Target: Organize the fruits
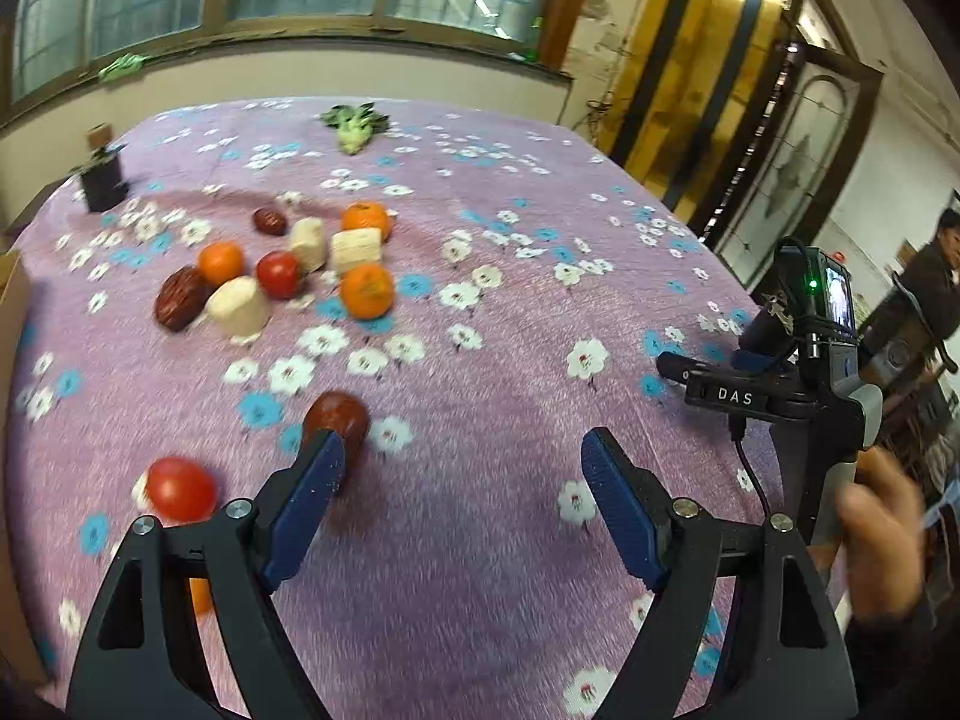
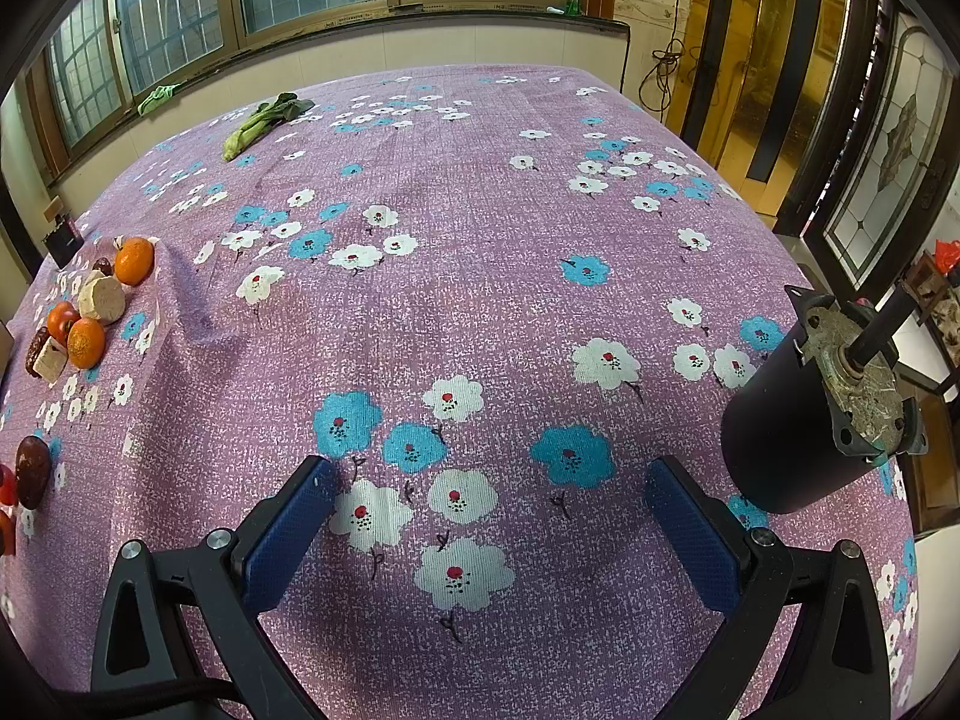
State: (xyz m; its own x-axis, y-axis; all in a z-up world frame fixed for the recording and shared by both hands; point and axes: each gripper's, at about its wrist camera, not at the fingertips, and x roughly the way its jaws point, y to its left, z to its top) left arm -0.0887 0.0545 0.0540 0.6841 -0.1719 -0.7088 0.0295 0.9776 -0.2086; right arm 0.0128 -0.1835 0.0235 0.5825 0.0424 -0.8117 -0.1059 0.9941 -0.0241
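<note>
In the left wrist view my left gripper (image 1: 463, 450) is open over the purple flowered tablecloth (image 1: 510, 312), with nothing between its blue pads. A dark red jujube (image 1: 339, 417) lies just behind the left fingertip, and a red tomato (image 1: 180, 489) sits further left. Further back is a pile of oranges (image 1: 367, 290), a tomato (image 1: 279, 274), jujubes (image 1: 180, 297) and pale chunks (image 1: 239, 306). My right gripper (image 2: 489, 474) is open above bare cloth. From there the fruit pile (image 2: 90, 306) and a jujube (image 2: 31, 471) lie far to the left.
A black motor-like cylinder (image 2: 798, 420) stands beside the right finger near the table's right edge. A leafy green vegetable (image 2: 258, 120) lies at the far side. A small dark object (image 1: 103, 180) stands at the far left. A person (image 1: 936, 282) sits beyond the table.
</note>
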